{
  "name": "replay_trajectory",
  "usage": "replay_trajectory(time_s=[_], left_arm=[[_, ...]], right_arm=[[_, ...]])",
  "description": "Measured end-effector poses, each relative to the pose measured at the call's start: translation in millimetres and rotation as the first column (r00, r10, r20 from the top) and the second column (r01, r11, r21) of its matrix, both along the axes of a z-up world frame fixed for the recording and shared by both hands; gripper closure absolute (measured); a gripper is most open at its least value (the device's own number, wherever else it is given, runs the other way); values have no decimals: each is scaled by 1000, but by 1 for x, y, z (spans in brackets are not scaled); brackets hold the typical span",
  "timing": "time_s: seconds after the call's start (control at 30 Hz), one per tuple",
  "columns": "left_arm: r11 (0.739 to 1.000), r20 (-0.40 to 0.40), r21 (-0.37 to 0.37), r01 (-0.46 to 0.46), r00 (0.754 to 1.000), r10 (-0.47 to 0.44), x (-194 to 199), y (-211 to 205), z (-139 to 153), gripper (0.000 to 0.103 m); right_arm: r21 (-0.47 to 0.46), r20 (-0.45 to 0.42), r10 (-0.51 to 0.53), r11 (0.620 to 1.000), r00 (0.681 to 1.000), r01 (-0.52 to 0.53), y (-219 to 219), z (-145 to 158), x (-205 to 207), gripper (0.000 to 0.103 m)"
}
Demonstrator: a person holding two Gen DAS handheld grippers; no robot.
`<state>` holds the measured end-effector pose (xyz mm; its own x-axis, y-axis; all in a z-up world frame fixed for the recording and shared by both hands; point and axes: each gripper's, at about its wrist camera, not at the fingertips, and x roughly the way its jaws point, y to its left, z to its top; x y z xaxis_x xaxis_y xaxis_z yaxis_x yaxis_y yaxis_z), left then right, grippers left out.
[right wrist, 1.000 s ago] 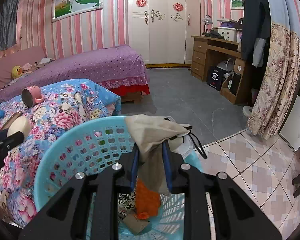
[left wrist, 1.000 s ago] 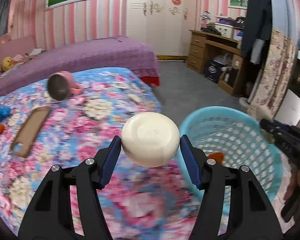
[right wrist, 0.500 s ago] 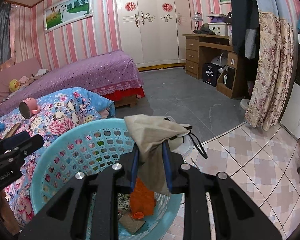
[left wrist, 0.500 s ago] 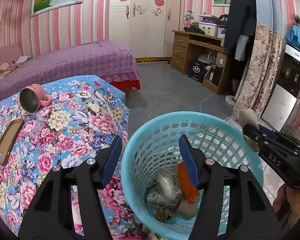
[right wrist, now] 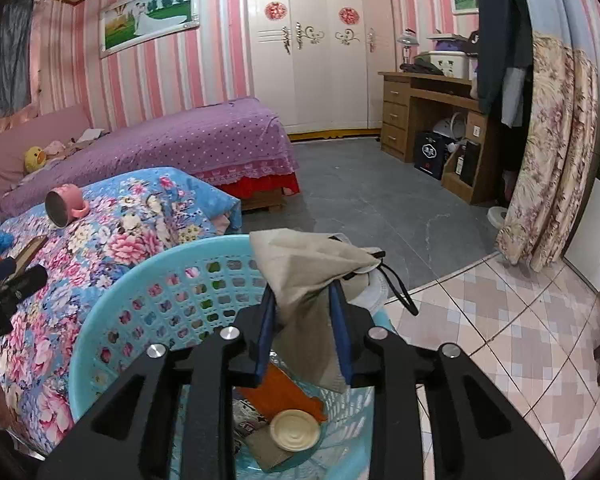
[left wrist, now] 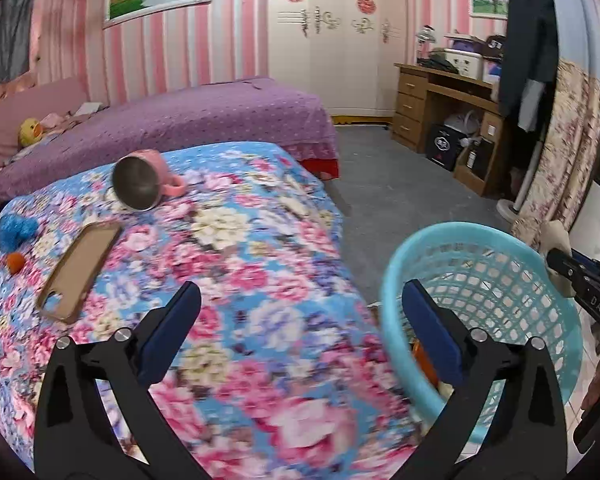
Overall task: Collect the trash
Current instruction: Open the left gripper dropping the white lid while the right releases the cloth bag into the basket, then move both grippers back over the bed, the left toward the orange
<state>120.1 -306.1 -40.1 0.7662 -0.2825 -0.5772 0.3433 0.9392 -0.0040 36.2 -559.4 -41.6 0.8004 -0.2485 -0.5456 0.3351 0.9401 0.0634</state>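
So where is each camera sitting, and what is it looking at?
Left wrist: on the left gripper, jaws opening and empty, above the flowery bed facing the pink mug; the right gripper shows at the right edge.
Right wrist: on the right gripper, jaws opening around a beige cloth pouch over the blue basket; the left gripper shows at left.
Both share basket, mug, bed.

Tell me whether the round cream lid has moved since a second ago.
Yes. The cream lid has left the left gripper, whose jaws are opening with nothing between them, and now lies down inside the blue basket on the other trash.
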Motion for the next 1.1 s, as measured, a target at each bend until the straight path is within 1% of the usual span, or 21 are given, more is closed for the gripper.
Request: replay_trajectory(time_s=[0.1,0.13,0.17,0.2,0.23,0.27,0.37,0.57,0.93,1.1], left_arm=[[1000,4,5,-20,1000,20,2,16,3,6],[1000,6,7,-24,1000,24,3,20,3,6],[999,9,9,-30,999,30,4,25,4,6],[999,9,9,-37,999,37,4,30,5,6],[999,7,6,-44,999,44,5,37,5,6],[999,6,4,-48,999,48,6,41,5,6],[998,9,2,-68,998,68,8,56,7,6],[995,26,3,-97,995,97,11,82,11,6],[991,51,10,-130,990,130,25,123,17,6],[991,69,33,-131,989,129,30,139,14,6]], right_arm=[[-20,-8,7,1000,1000,-7,9,0,4,60],[-28,-10,7,1000,1000,-7,12,0,5,48],[-36,-11,6,999,1000,-7,15,0,5,33],[-44,-7,0,999,1000,-1,18,1,5,27],[-54,-2,-12,999,1000,11,21,1,5,18],[-55,0,-17,998,1000,17,22,2,5,14],[-33,2,-6,999,1000,6,28,3,9,13],[-80,-22,-12,997,1000,11,47,5,20,5],[-90,-15,-18,996,1000,17,69,16,30,5],[-77,-9,-24,997,1000,23,78,18,36,5]])
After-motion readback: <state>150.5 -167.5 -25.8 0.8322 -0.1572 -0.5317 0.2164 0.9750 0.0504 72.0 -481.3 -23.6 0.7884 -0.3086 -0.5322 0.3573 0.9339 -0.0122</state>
